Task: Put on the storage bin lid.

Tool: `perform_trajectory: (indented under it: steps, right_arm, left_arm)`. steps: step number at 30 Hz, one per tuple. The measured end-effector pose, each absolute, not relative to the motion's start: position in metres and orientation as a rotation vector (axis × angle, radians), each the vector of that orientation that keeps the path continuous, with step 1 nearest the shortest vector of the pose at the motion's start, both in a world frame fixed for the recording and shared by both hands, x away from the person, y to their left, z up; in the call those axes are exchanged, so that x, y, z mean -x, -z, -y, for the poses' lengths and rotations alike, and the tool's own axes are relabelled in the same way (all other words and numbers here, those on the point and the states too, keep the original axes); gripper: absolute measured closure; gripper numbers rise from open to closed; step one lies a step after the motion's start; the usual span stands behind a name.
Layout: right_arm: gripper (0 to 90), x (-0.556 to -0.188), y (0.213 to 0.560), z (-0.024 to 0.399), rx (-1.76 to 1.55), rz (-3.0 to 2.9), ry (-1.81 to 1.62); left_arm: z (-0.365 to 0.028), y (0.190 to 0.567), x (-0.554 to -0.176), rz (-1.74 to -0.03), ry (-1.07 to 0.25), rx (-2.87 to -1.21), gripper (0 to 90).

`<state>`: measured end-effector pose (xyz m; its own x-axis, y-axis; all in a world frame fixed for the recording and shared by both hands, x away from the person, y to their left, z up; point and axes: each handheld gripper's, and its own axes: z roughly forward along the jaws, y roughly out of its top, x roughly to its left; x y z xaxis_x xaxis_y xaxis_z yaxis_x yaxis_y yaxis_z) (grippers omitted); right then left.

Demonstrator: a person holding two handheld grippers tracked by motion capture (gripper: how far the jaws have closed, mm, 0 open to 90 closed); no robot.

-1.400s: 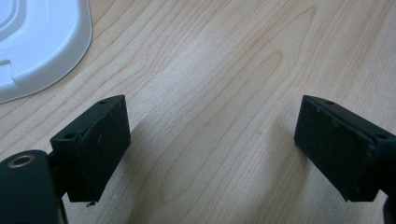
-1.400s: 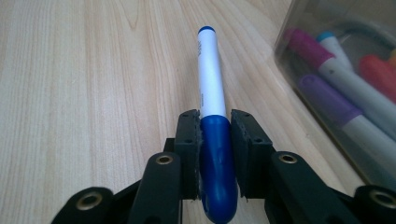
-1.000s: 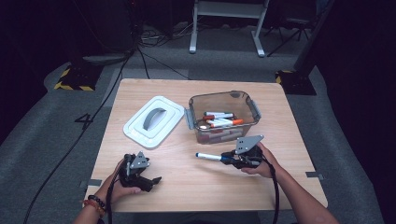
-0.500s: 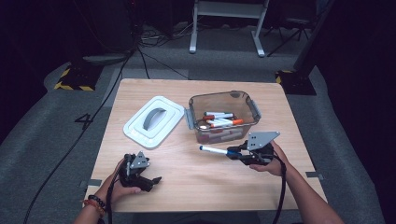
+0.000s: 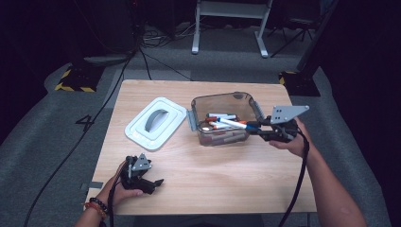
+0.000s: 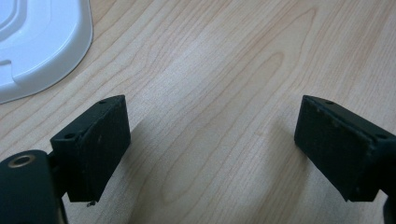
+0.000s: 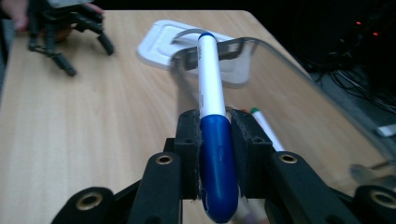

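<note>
1. Holding a blue-capped white marker (image 7: 212, 121) by its cap end, the right tool (image 5: 259, 128) is clamped tight on it; the marker reaches level toward the left, out over the right rim of a clear plastic bin (image 5: 222, 99).
2. The bin sits on the far right part of the wooden bench (image 5: 213, 175). Several other markers (image 5: 218, 124) already lie inside it, so the sorting looks well along. I judge that what is left for this one is to lower it in and let go.
3. The bin's white lid (image 5: 155, 123) lies flat on the bench just left of the bin, so closing is not yet done.
4. The left tool (image 5: 153, 183) rests at the near left of the bench, its jaws wide apart with nothing between them.
5. Compared with a second ago, the right hand has lifted the marker off the bench and carried it up to the bin; the left hand has not moved.
</note>
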<state>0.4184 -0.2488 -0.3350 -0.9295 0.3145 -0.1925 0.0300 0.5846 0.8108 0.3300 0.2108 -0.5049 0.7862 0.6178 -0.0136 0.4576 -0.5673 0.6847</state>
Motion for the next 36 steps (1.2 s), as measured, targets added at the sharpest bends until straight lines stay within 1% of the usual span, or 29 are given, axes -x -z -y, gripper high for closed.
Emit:
perform_trajectory:
  steps: [5,12,20,24,36]
  right_arm:
    - [74.0,-0.445,0.321,0.252,-0.333,-2.495,-1.218]
    - [74.0,-0.471,0.322,0.238,-0.353,-2.537,-1.147]
    - [74.0,-0.498,0.334,0.216,-0.333,-2.602,-1.086]
    - [74.0,-0.511,0.347,0.205,-0.316,-2.664,-0.984]
    - [73.9,-0.535,0.376,0.183,-0.327,-2.801,-0.788]
  left_arm:
    - [-0.211,0.505,-0.33,-0.793,-0.297,-2.274,11.0]
    - [-0.211,0.505,-0.33,-0.793,-0.297,-2.274,11.0]
    - [-0.211,0.505,-0.33,-0.794,-0.296,-2.274,11.0]
    - [-0.211,0.505,-0.33,-0.793,-0.297,-2.274,11.0]
    - [-0.211,0.505,-0.33,-0.794,-0.297,-2.274,11.0]
